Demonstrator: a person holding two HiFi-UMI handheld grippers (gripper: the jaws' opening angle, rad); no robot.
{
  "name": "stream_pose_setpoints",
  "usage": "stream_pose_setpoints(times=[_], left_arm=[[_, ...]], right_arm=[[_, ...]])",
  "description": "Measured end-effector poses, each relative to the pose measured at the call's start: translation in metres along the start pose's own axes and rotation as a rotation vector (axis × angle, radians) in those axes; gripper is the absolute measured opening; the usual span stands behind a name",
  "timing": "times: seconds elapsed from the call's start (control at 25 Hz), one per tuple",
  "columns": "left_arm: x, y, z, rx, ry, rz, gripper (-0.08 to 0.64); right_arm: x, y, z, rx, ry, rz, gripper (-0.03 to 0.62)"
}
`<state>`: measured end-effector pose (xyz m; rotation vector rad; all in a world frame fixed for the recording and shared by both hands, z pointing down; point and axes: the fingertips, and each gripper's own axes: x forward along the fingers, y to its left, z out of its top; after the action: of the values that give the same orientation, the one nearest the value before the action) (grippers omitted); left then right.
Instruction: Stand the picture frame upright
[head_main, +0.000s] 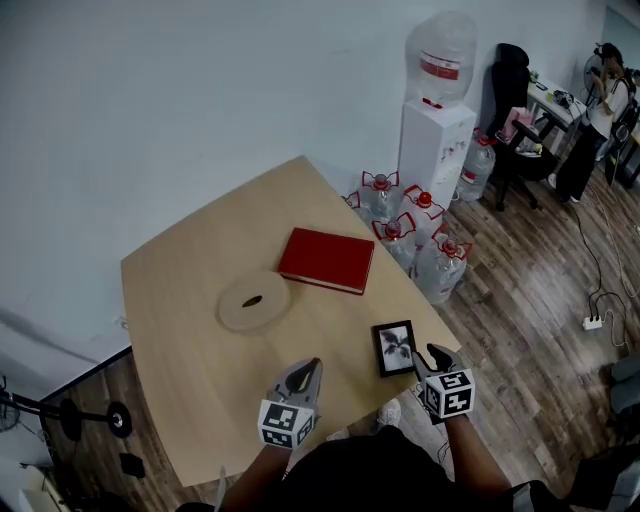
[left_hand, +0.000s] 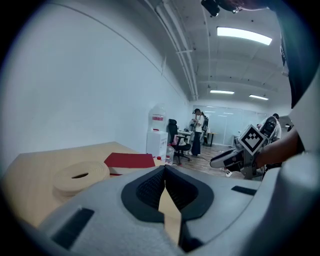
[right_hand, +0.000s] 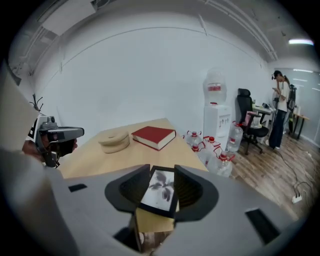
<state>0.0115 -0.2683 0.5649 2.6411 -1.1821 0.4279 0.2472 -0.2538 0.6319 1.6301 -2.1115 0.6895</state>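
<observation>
Black rectangular picture frame (head_main: 394, 348) lies flat, lower right of pale wooden desk (head_main: 190, 300), nr its edge. Your R tongs (head_main: 432, 354) spread, frame btwn them, apparently untouched. L tongs (head_main: 312, 368) pressed together.

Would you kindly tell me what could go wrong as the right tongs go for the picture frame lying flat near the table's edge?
1. The picture frame lies flat close to the table's edge, so a push from the open right tongs might slide it off onto the floor.
2. Lying flat, it offers only a thin rim, so the tongs could slip off or scrape its face.
</observation>
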Motion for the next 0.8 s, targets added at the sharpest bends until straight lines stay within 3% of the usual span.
stream_pose_setpoints(times=[0.4, 0.8], left_arm=[[-0.004, 0.022, -0.011, -0.024, 0.026, 0.096, 0.0], [-0.024, 0.049, -0.015, -0.054, 0.017, 0.205, 0.0]], right_arm=[[0.072, -0.023, -0.05, 0.096, 0.196, 0.055, 0.21], [0.112, -0.038, -0.076, 0.118, 0.295, 0.041, 0.221]])
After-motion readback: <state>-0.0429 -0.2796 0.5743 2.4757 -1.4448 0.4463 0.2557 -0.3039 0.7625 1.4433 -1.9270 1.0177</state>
